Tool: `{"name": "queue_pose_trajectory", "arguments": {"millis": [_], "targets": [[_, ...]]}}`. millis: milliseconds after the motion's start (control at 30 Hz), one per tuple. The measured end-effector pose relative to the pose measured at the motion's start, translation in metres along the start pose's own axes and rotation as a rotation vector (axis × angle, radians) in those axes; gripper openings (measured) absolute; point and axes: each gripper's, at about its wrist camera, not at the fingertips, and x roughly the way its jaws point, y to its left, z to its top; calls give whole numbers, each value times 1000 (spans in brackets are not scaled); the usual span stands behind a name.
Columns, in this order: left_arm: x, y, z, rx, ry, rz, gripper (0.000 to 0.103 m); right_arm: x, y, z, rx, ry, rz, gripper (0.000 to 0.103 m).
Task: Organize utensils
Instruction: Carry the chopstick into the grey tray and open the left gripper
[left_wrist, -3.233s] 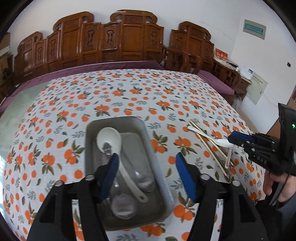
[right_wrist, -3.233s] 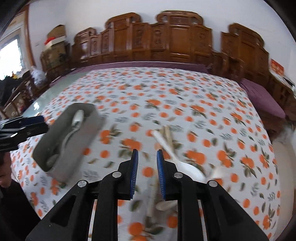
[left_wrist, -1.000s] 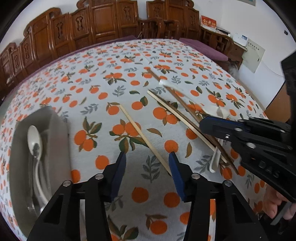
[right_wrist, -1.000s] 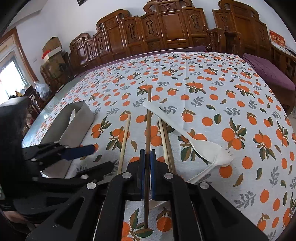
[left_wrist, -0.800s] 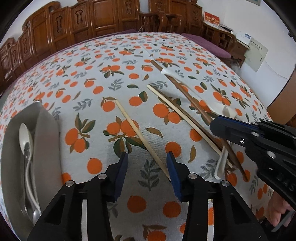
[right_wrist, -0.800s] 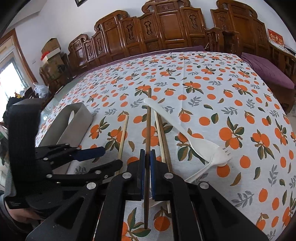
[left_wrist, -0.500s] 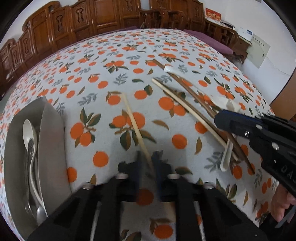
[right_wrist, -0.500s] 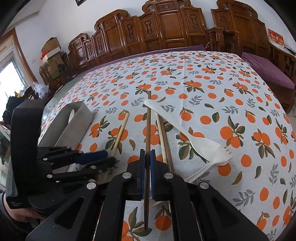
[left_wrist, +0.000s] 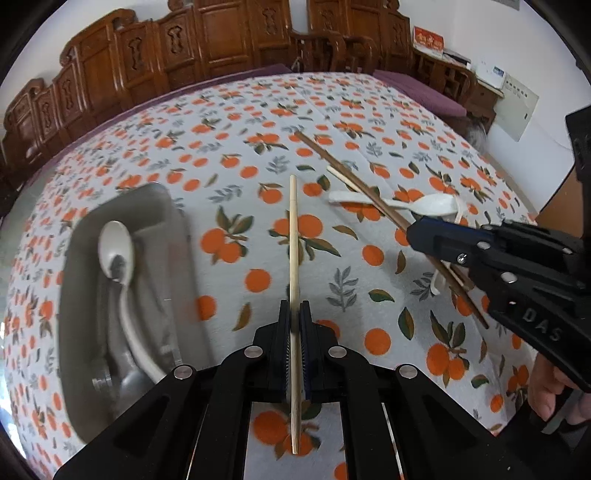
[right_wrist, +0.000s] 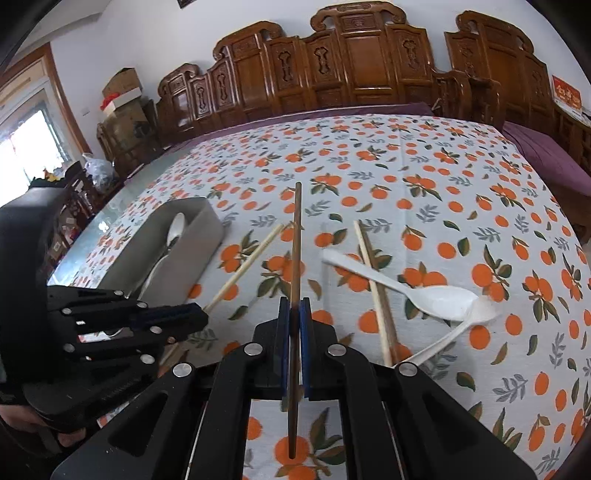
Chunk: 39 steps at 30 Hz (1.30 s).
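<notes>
My left gripper (left_wrist: 294, 314) is shut on a light wooden chopstick (left_wrist: 293, 236) that points away from me above the tablecloth. My right gripper (right_wrist: 294, 314) is shut on a dark brown chopstick (right_wrist: 296, 243), also lifted off the cloth. The grey utensil tray (left_wrist: 173, 236) lies to the left with a white spoon (left_wrist: 114, 251) and metal utensils in it. Another light chopstick (right_wrist: 373, 284), a white plastic spoon (right_wrist: 439, 295) and a white fork (right_wrist: 458, 328) lie on the cloth at the right. The right gripper also shows in the left wrist view (left_wrist: 417, 232).
The table has an orange-print cloth (left_wrist: 258, 122). Carved wooden chairs (right_wrist: 354, 62) line the far side. A purple bench (right_wrist: 546, 155) stands at the right. The tray also shows in the right wrist view (right_wrist: 207, 240).
My left gripper has closed on the light chopstick and lifted it. My right gripper has raised the dark chopstick off the cloth. Both views have swung toward the tray.
</notes>
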Motion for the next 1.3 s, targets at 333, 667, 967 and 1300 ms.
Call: {"name": "queue_pose_trajectory", "arguments": {"millis": [333,667,967,1300], "targets": [[-43,28,1,-25,-61,34,4,-14,16,6,-11,-44,35,6],[-58,56,-2,-54,-89,64,4,-18,32,6,-37,-51,41,6],[-49,86,-1,-105,-78,78,4,-18,39,7,-49,-55,59,6],[-10,103,-4,-149,-3,78,4,-17,39,8,-49,-50,64,6]]}}
